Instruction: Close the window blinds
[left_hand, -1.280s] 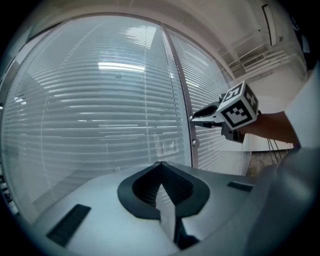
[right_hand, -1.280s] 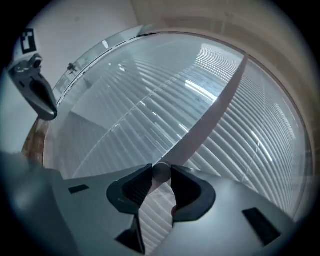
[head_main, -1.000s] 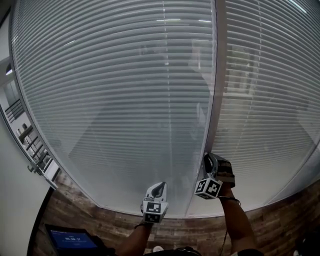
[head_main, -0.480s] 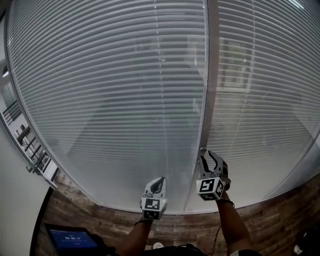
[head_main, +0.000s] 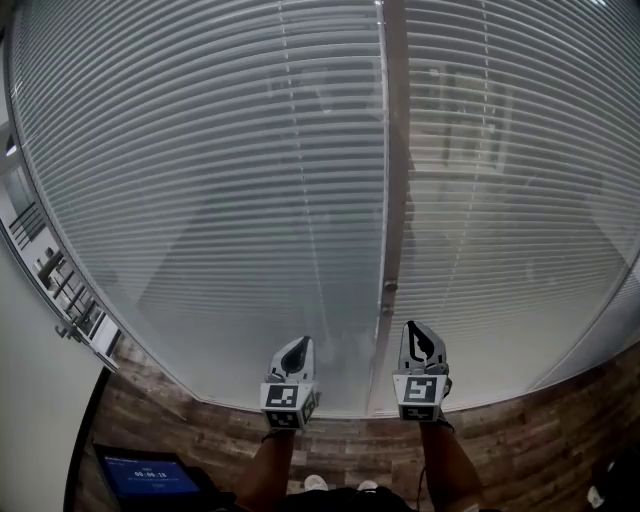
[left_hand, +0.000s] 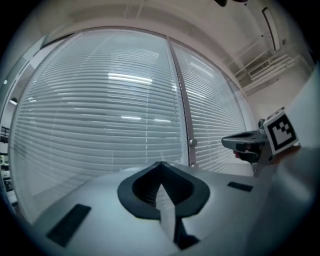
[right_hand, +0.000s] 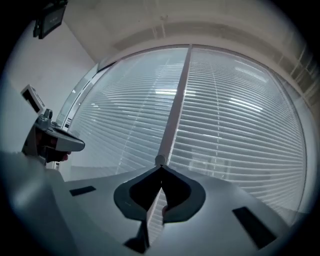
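Note:
White slatted blinds (head_main: 200, 170) cover the left pane, and a second set (head_main: 520, 180) covers the right pane; the slats lie nearly flat. Between them runs a pale mullion (head_main: 393, 150) with a small round knob (head_main: 389, 287). My right gripper (head_main: 412, 326) hangs just below and right of that knob, apart from it. Its jaws have just been closing and meet with nothing between them. The right gripper view looks past its tips (right_hand: 161, 167) at the knob (right_hand: 160, 160). My left gripper (head_main: 297, 342) is shut and empty, level with the right, in front of the left pane.
A lit tablet screen (head_main: 140, 476) sits at the lower left. Wood-look boards (head_main: 540, 440) run under the window. A railing (head_main: 55, 285) shows beyond the glass at the far left. The person's shoes (head_main: 315, 484) show at the bottom edge.
The right gripper, open and on its side at the mullion knob, has rolled upright, drawn back and shut empty. The left gripper has risen a little.

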